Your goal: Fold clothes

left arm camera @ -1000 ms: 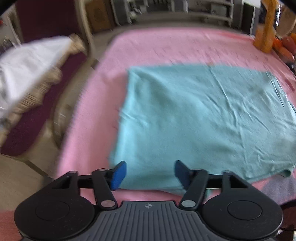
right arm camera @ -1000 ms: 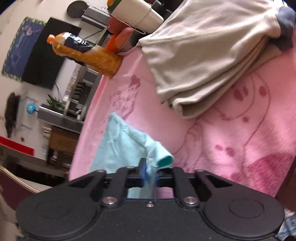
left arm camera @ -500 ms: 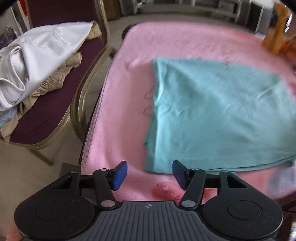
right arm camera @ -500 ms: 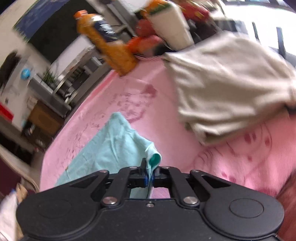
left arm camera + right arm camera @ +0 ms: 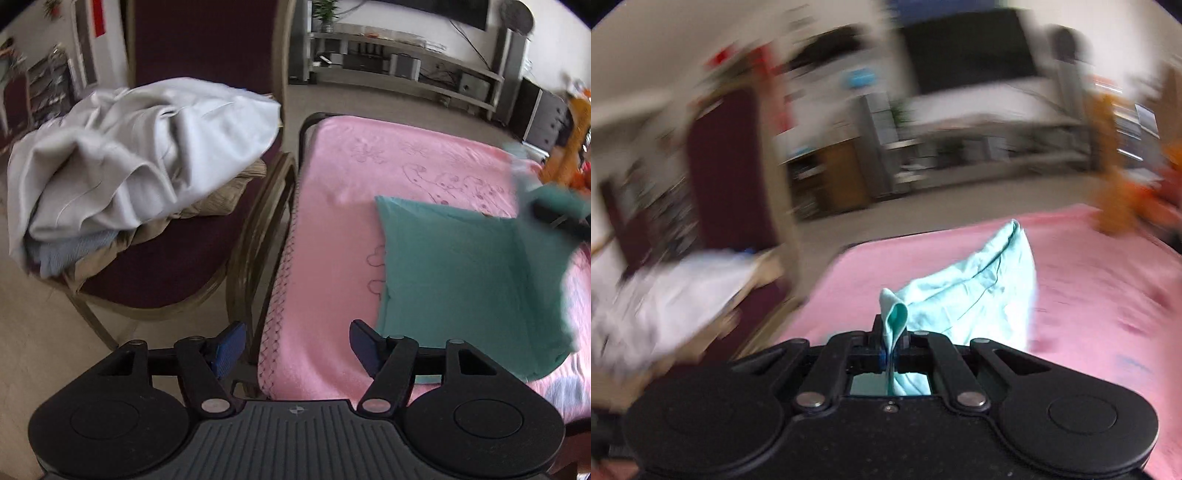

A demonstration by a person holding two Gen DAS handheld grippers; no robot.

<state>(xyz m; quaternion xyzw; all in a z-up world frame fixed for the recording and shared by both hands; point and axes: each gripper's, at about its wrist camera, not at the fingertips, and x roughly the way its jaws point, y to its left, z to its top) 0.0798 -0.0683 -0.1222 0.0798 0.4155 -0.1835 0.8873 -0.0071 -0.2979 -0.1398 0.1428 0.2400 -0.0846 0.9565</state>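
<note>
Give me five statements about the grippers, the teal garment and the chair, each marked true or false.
1. The right gripper is shut on the teal garment. True.
2. The left gripper holds a corner of the garment. False: it is open and holds nothing.
3. The pile of clothes lies on the chair. True.
4. The garment lies on a green blanket. False: the blanket is pink.
5. The chair stands right of the pink blanket in the left wrist view. False: it stands left.
</note>
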